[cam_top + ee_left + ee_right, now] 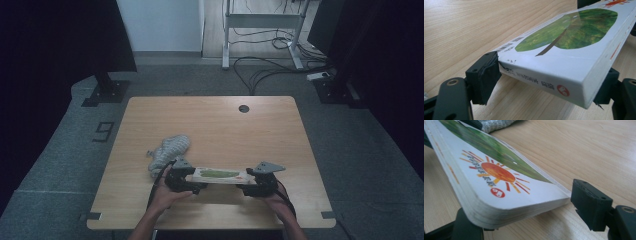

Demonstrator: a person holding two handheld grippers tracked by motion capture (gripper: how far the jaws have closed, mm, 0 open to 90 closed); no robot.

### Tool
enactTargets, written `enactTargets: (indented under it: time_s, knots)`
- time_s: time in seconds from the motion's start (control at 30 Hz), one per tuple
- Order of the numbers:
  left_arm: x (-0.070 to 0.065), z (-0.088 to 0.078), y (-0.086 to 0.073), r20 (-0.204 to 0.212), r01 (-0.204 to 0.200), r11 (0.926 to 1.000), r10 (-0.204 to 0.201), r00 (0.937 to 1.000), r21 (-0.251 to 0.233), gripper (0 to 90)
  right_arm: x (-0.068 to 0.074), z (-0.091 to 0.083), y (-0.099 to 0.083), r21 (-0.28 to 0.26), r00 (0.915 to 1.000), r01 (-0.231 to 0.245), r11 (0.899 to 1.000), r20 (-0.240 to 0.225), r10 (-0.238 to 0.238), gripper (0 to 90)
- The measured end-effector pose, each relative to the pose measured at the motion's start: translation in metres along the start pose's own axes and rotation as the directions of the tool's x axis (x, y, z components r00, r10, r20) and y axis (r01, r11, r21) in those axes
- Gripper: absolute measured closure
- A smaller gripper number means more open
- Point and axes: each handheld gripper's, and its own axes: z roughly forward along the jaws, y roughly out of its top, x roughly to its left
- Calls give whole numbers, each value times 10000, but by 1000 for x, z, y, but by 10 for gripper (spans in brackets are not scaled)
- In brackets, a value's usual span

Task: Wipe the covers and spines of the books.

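Item: board book [218, 175], white cover with a green leaf picture and an orange sun. Location: held clear of the wooden counter [210, 120] near its front edge, spanning between the two claws, cover up, roughly level.

Left claw [544, 82]: clamped across the spine end, one jaw at each side of the book's width.

Right claw [524, 217]: at the rounded page-edge end. One jaw stands just beside the corner with a sliver of gap; the other sits under the book's edge. Whether it is gripping, I cannot tell.

Handling, as judged: thick card pages, so stiff and unlikely to sag; moderate weight; glossy cover, likely slippery. Best hold is across the short ends, as here.

Also present: grey knitted cloth [167, 150], lying on the counter just behind the left claw.
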Motion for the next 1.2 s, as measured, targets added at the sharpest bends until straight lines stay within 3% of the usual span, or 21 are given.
enactTargets:
  time_s: [0.3,0.7,1.2]
  knots:
    - [-2,3,-1,-151,-44,9997,48,9999,240,217,-3,1,0,458,9974,-724,9963,47,722,244]
    - [-2,12,-3,-268,109,9980,-92,9996,628,210,-8,4,-3,878,9946,-1041,9907,61,1040,264]
    - [-1,18,-5,-234,195,9952,-173,9996,959,219,-8,6,-7,1190,9978,-659,9907,30,660,285]
